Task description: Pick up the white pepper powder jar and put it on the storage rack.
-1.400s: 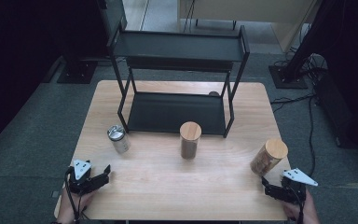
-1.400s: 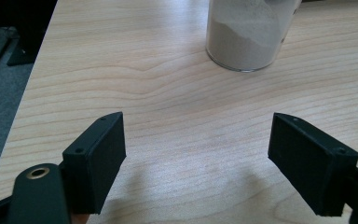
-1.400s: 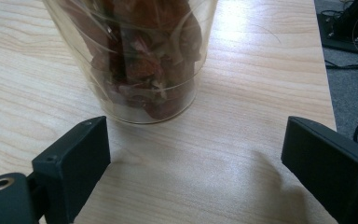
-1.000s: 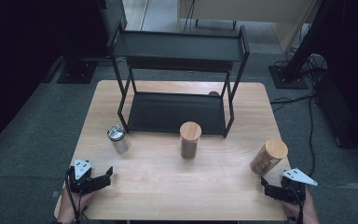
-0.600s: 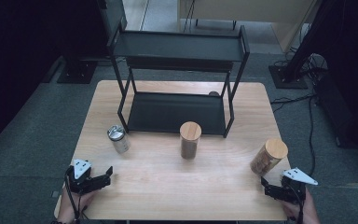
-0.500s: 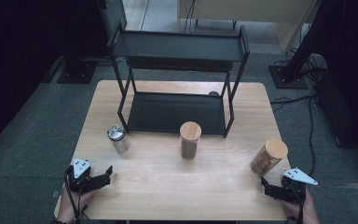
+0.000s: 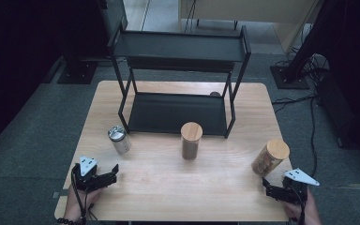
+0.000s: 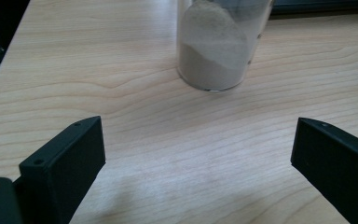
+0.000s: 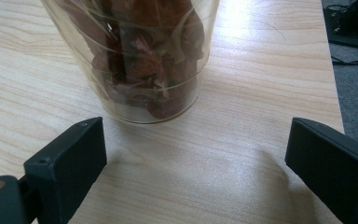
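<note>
My left gripper (image 7: 112, 173) (image 8: 196, 128) rests low at the table's front left corner, open; its jaws have just been opening and nothing is between them. Ahead of it stands a small metal-lidded glass jar (image 7: 118, 139) (image 8: 214, 51) of grey powder. My right gripper (image 7: 267, 187) (image 9: 193, 133) sits at the front right corner, open and empty. Just beyond its jaws stands a wooden-lidded jar (image 7: 270, 157) (image 9: 144, 60) of reddish-brown dried pieces. A second wooden-lidded jar (image 7: 191, 140) stands mid-table.
A black two-tier metal rack (image 7: 178, 49) occupies the back half of the wooden table (image 7: 168, 183); its lower shelf (image 7: 176, 112) lies just behind the middle jar. Cables (image 7: 309, 70) and stands sit on the floor at the right.
</note>
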`<state>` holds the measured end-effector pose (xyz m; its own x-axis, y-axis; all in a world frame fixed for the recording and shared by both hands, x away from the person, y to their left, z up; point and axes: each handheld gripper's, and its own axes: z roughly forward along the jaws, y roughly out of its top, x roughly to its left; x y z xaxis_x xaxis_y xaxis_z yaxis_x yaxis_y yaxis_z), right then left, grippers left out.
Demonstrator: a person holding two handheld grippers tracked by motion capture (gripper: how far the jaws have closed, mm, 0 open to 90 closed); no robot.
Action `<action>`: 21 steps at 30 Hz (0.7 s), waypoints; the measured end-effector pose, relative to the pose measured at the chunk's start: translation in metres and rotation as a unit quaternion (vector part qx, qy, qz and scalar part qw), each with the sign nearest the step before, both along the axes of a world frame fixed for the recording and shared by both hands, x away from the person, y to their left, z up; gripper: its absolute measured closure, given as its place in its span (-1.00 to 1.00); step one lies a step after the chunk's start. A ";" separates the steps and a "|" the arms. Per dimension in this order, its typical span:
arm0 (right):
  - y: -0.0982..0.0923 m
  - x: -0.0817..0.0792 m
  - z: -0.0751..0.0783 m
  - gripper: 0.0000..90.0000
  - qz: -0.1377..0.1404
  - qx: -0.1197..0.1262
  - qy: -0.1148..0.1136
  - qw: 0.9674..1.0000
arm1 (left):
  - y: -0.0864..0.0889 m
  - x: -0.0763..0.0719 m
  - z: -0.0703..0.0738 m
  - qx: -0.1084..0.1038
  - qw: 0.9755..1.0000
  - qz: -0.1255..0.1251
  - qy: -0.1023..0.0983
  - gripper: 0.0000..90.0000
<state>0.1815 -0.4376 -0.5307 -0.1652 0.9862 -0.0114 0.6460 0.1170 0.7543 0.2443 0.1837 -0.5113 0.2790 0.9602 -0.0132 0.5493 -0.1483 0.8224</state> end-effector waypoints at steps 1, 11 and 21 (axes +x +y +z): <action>0.000 0.000 0.000 -0.88 -0.001 -0.001 0.000 1.000 | -0.001 0.002 0.001 -0.001 1.000 0.000 0.002 -0.93; 0.001 -0.001 0.000 -0.88 -0.001 -0.001 -0.003 1.000 | -0.008 0.011 0.003 -0.019 1.000 -0.001 0.004 -0.93; 0.001 -0.002 0.000 -0.88 0.002 -0.001 -0.003 1.000 | -0.017 0.024 0.007 -0.017 1.000 -0.008 0.001 -0.93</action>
<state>0.1798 -0.4367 -0.5304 -0.1684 0.9856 -0.0142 0.6404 0.1203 0.7586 0.2688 0.1669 -0.5048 0.2941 0.9547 -0.0459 0.5490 -0.1294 0.8258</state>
